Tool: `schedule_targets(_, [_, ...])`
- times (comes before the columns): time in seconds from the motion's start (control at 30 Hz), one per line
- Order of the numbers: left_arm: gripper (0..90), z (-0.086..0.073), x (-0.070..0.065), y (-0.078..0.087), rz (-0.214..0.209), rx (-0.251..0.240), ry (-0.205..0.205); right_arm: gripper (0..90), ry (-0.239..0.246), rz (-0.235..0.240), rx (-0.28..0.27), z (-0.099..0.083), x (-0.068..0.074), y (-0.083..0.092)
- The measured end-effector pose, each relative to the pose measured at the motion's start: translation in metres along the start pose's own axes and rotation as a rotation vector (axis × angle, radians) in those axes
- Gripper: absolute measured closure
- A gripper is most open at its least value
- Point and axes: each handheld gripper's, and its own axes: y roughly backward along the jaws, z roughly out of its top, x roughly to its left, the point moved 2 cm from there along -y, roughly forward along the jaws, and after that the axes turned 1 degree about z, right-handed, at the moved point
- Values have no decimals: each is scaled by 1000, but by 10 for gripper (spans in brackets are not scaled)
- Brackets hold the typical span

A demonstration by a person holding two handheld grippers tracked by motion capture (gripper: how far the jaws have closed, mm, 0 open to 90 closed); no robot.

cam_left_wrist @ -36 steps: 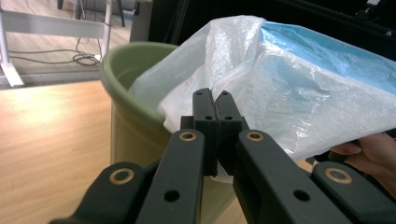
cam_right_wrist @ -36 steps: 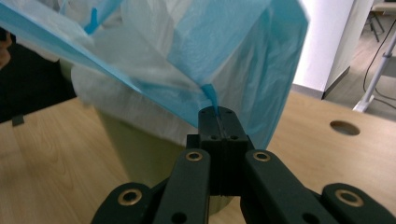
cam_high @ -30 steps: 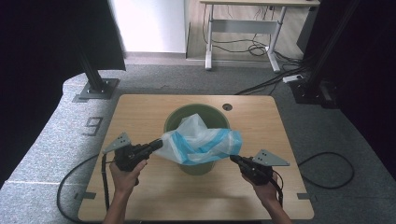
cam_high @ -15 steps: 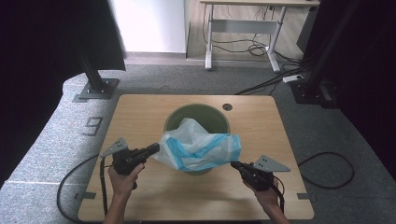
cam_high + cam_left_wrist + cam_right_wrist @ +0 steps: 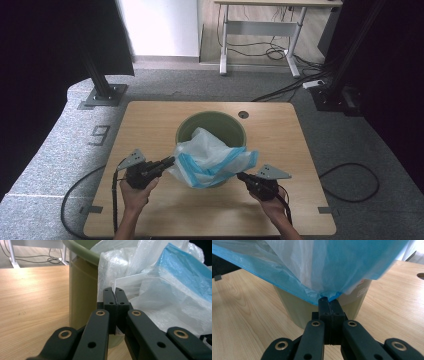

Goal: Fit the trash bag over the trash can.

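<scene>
Left gripper (image 5: 167, 161), jaws clamped on the left edge of the plastic bag (image 5: 212, 159); right gripper (image 5: 243, 177), jaws pinched on the blue-trimmed right corner. Bag stretched between both, half inside and draped over the near rim of the green bin (image 5: 186, 126) at mid-table (image 5: 150, 120), probably to spread its mouth for lining. Bin interior and bag opening hidden under folds.
</scene>
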Motion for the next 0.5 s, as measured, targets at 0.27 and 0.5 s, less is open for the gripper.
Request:
schedule_targets(0.27, [592, 20, -14, 13, -26, -54, 3, 889, -23, -25, -16, 6, -2, 6])
schedule_targets(0.5, [380, 42, -38, 21, 3, -62, -17, 888, -26, -36, -28, 9, -4, 12])
